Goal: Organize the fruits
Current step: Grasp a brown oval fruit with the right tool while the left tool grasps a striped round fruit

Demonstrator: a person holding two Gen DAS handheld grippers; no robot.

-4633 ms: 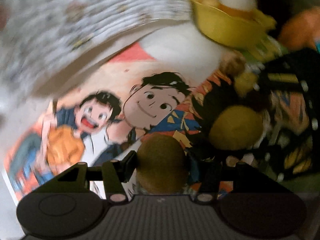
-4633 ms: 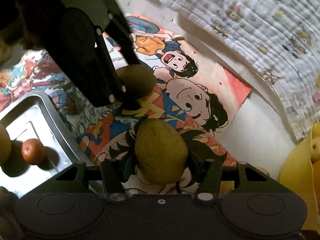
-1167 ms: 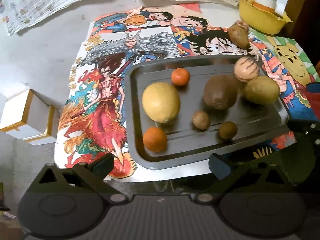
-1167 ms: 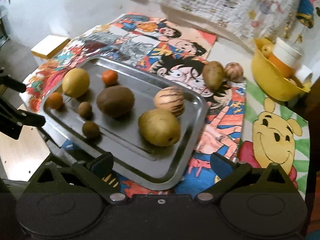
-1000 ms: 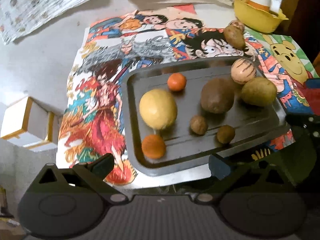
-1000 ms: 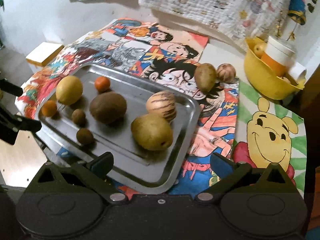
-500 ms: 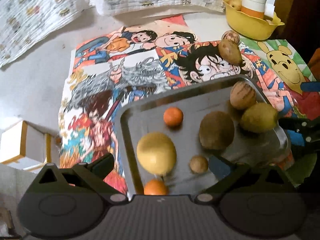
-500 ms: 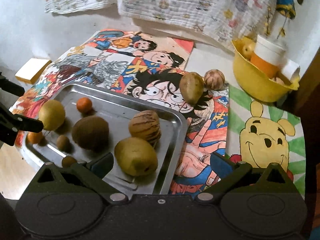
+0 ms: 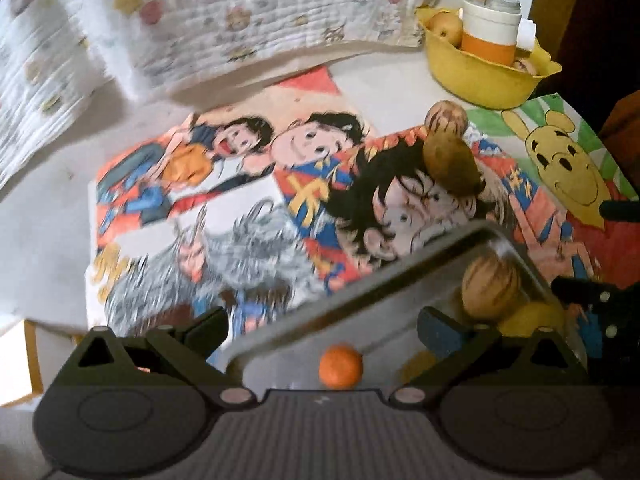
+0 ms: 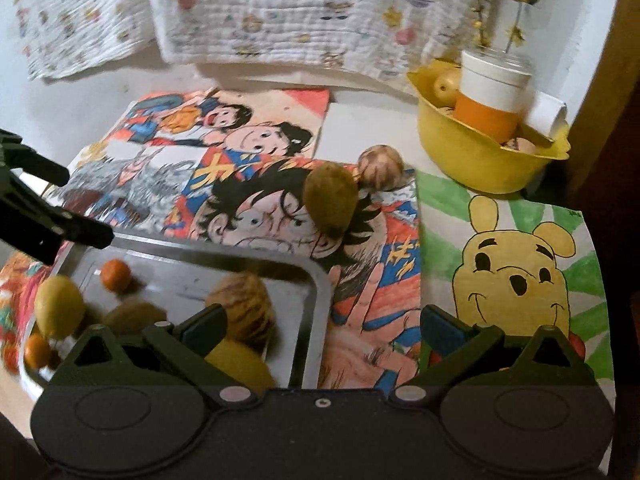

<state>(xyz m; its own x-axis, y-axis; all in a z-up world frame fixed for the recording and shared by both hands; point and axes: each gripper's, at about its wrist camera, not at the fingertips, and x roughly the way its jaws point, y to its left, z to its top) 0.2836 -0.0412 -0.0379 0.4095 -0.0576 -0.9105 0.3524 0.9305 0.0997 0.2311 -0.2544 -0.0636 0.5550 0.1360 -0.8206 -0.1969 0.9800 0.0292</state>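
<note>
A metal tray (image 10: pixel 320 292) lies on the cartoon posters. It holds a lemon (image 10: pixel 59 312), a brown kiwi (image 10: pixel 134 318), a striped fruit (image 10: pixel 242 306), a yellow-green fruit (image 10: pixel 240 364) and small oranges (image 10: pixel 115 275). Beyond the tray, a brown-green fruit (image 10: pixel 330 196) and a round striped fruit (image 10: pixel 380 168) rest on the poster. My right gripper (image 10: pixel 322 326) is open and empty over the tray's right end. My left gripper (image 9: pixel 322 326) is open and empty above the tray rim (image 9: pixel 400 264), near a small orange (image 9: pixel 341 366). The loose brown-green fruit (image 9: pixel 450 160) lies ahead of it to the right.
A yellow bowl (image 10: pixel 480 160) with a white-and-orange cup (image 10: pixel 492 92) and fruit stands at the back right. A patterned cloth (image 10: pixel 280 12) lies along the back. A yellow bear poster (image 10: pixel 516 280) covers the right side. A white box (image 9: pixel 16 360) sits at the left.
Both grippers have moved forward, so the tray has slid to the lower edge of each view and the two loose fruits look nearer. Both stay open and empty.
</note>
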